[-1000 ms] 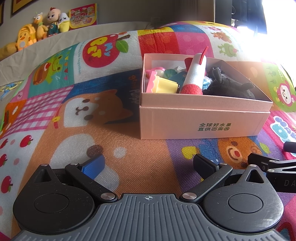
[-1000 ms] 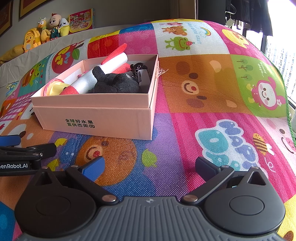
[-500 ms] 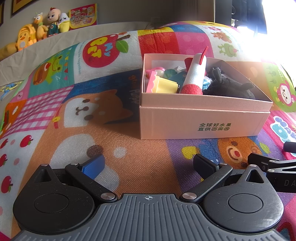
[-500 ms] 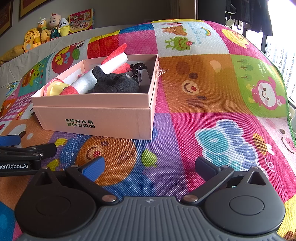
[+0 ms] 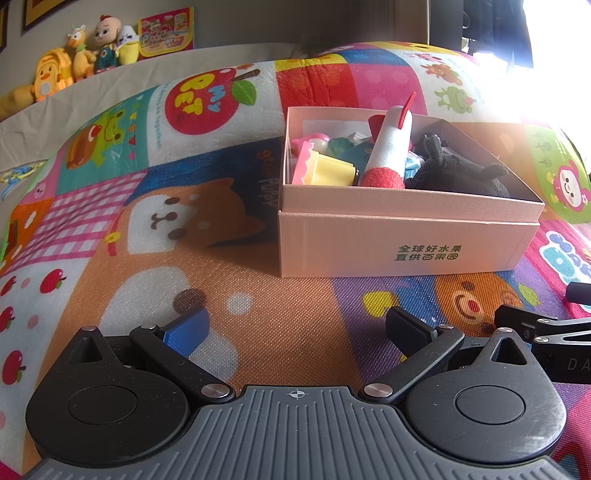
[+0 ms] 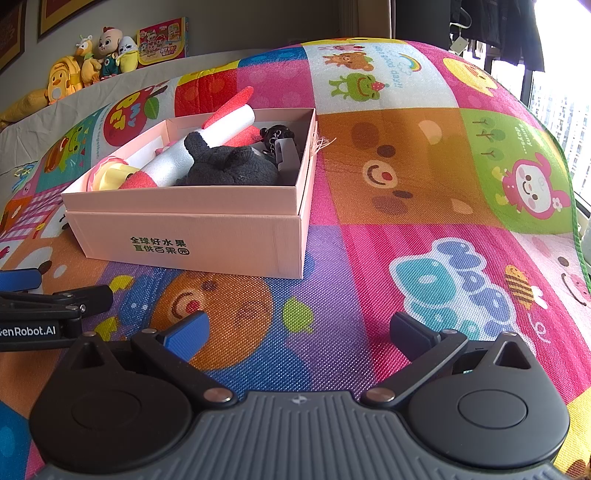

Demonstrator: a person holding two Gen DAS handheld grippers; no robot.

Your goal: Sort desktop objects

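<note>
A pink cardboard box (image 5: pixel 402 236) (image 6: pixel 207 229) sits on a colourful cartoon play mat (image 5: pixel 295 325) (image 6: pixel 406 177). Inside lie a white and red foam rocket (image 5: pixel 389 151) (image 6: pixel 218 133), a dark grey plush toy (image 5: pixel 458 173) (image 6: pixel 232 166), a yellow and pink cupcake toy (image 5: pixel 325 170) (image 6: pixel 109 173) and a black keychain (image 6: pixel 279 138). My left gripper (image 5: pixel 295 328) hovers open over the mat in front of the box, holding nothing. My right gripper (image 6: pixel 295 336) is open too, low over the mat near the box's front right corner, empty.
Plush dolls (image 5: pixel 85 55) (image 6: pixel 96 55) and a picture box (image 5: pixel 166 29) line the far wall beyond a beige sheet. The right gripper's fingertips (image 5: pixel 532 325) show at the left view's right edge. A bright window (image 6: pixel 561 96) lies far right.
</note>
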